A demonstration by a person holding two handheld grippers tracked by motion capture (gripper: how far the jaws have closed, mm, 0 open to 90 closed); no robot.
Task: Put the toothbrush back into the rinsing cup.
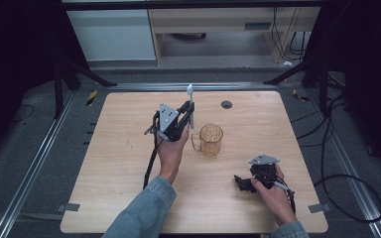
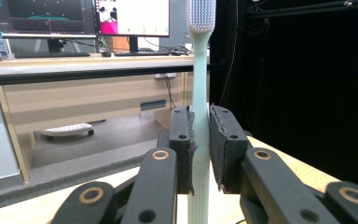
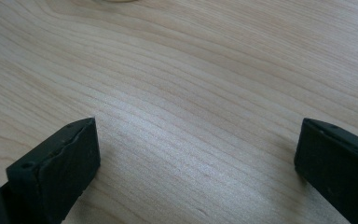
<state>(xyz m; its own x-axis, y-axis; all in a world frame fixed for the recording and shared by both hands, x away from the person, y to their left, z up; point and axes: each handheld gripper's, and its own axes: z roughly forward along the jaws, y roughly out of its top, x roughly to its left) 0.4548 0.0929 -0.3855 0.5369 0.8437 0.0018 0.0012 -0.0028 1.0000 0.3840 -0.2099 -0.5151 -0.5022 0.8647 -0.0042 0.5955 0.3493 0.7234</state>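
Left hand-held gripper (image 1: 187,116) clamping upright pale green plastic toothbrush (image 2: 200,93), clear amber glass mug (image 1: 210,140) at its four o'clock, right hand-held gripper (image 1: 242,183) wide open, empty, low over wooden desk (image 1: 119,163)

Toothbrush (image 2: 200,93) head cut off at the top edge, handle end at the bottom edge, middle hidden between the pads (image 2: 182,149). Cup (image 3: 114,1) base clipped at the top edge, barely a sliver.

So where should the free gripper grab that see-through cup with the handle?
Probably by the side handle of the clear amber plastic mug. It sticks out toward the person's left, so the open right hand-held gripper should come from that side, jaws closing across the loop. The mug stands upright.
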